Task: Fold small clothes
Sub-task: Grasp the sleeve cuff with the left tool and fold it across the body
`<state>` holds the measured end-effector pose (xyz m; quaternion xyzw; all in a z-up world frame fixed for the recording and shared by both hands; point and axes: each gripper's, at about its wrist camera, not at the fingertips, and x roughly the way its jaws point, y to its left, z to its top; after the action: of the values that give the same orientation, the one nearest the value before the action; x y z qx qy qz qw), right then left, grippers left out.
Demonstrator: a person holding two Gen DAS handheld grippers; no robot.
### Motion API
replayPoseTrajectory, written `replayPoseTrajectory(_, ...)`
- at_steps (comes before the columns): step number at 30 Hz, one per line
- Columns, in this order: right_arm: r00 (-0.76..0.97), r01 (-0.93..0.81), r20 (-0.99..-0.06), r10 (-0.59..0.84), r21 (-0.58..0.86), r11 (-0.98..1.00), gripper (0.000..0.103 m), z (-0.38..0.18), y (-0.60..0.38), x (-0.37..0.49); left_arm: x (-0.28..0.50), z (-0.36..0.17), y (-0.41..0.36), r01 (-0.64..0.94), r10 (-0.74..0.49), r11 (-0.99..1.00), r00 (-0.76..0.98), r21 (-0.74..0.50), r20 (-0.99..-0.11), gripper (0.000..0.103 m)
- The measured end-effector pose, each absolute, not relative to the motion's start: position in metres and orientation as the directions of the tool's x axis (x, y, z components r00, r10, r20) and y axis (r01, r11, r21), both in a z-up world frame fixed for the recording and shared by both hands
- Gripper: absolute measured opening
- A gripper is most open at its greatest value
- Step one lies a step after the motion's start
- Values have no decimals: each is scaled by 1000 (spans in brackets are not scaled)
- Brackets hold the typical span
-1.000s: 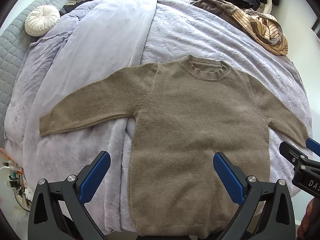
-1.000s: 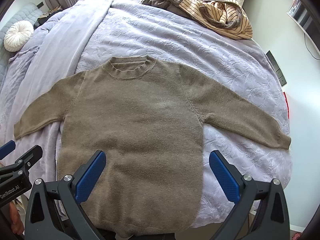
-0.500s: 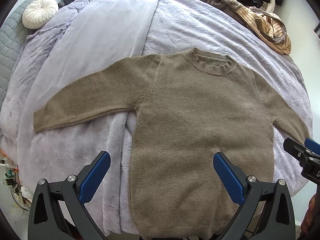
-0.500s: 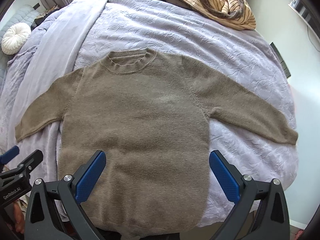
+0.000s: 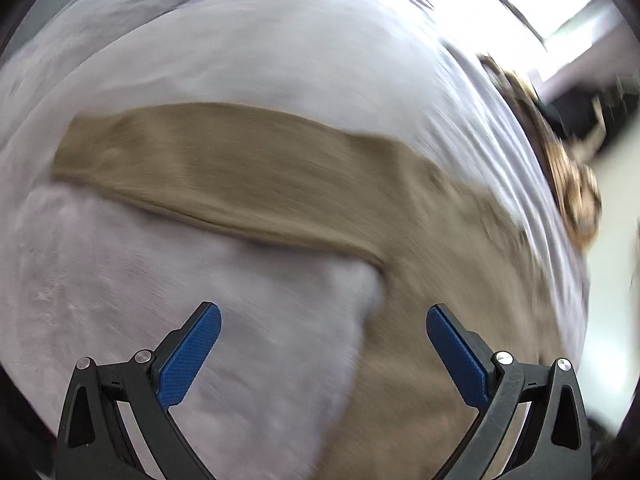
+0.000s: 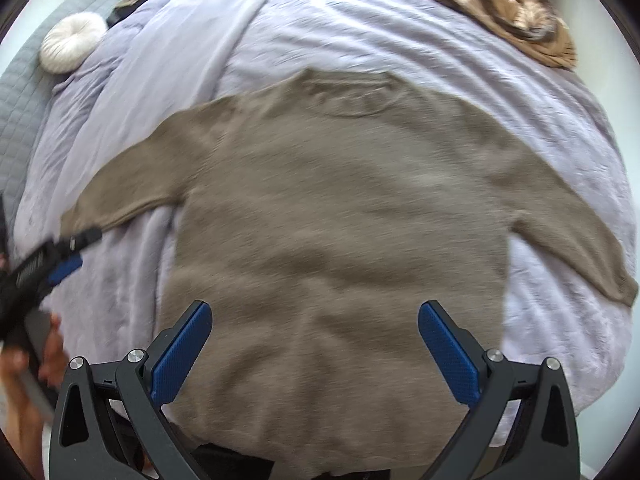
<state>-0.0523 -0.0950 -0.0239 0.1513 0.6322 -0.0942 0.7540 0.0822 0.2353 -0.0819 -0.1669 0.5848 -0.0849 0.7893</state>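
Observation:
An olive-brown knit sweater [image 6: 340, 208] lies flat and face up on the lilac bedspread [image 6: 360, 32], both sleeves spread out. In the left wrist view its left sleeve [image 5: 240, 164] stretches across the blurred picture, and the body runs down the right side. My left gripper [image 5: 323, 322] is open above the bedspread just below that sleeve, near the armpit. It also shows at the left edge of the right wrist view as the left gripper [image 6: 56, 256], close to the sleeve's cuff, held by a hand. My right gripper [image 6: 315, 320] is open above the sweater's lower body, holding nothing.
A heap of striped and brown clothes [image 6: 516, 12] sits at the far right of the bed. A round white cushion [image 6: 72, 42] lies at the far left beside a grey quilted headboard [image 6: 24, 120]. A wall [image 5: 612, 248] borders the bed on the right.
My left gripper has swung fast to the left and lower, toward the left sleeve; its view is now blurred. The right gripper has come a little closer to the sweater. Both stay open.

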Motion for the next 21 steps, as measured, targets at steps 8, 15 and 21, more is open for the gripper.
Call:
replayPoseTrajectory(8,112,245,-989,102,127,961,103,-53,-25,-37,133,-166,330,-309,-481,756,334,-576,-811,103)
replayPoseTrajectory(15,95,247,-987,133,152,957,103,-64,6,-32,159,-169,340,-326,-394,780,407,-534,-824,9)
replayPoseTrajectory(21,116,251,-985,128,154,956,103,-62,3,-37,150,-134,331,-204,-358,830,519,-519,-776,9)
